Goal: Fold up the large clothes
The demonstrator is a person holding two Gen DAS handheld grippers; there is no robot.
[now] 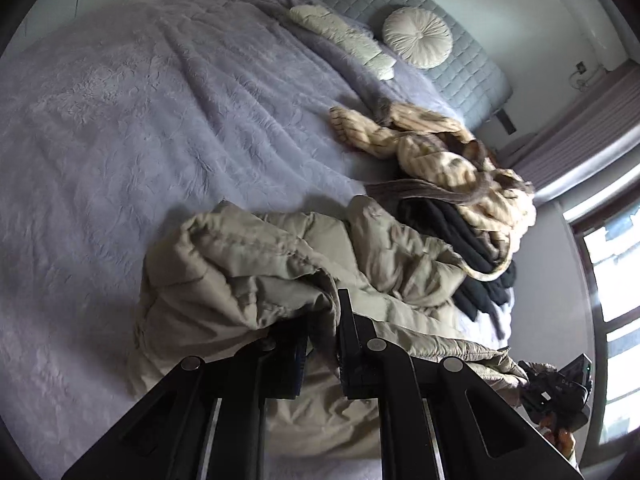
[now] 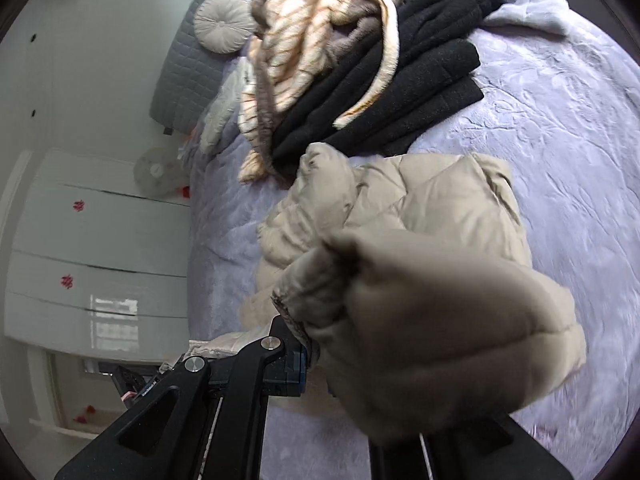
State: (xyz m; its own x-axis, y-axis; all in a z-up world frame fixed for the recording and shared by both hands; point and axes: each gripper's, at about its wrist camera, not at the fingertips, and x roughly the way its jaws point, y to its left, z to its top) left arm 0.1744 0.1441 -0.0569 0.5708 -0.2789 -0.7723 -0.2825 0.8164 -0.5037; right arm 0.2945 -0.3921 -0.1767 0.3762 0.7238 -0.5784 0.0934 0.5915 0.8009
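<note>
Left wrist view: left tool (image 1: 324, 320) pinching a fold of the beige puffer coat (image 1: 260, 264), bulk lying ahead on the bed (image 1: 120, 120)

Right wrist view: right tool (image 2: 316, 354) clamped on a coat (image 2: 440, 200) edge, rest draped ahead, rightward

Puffer jacket (image 1: 280, 264) on the bed (image 1: 120, 140), clothes pile (image 1: 460, 184) just behind, perhaps touching it.

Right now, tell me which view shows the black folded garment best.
The right wrist view: the black folded garment lies large, its stacked folds clear. In the left wrist view it is mostly hidden under the striped cream garment.
</note>
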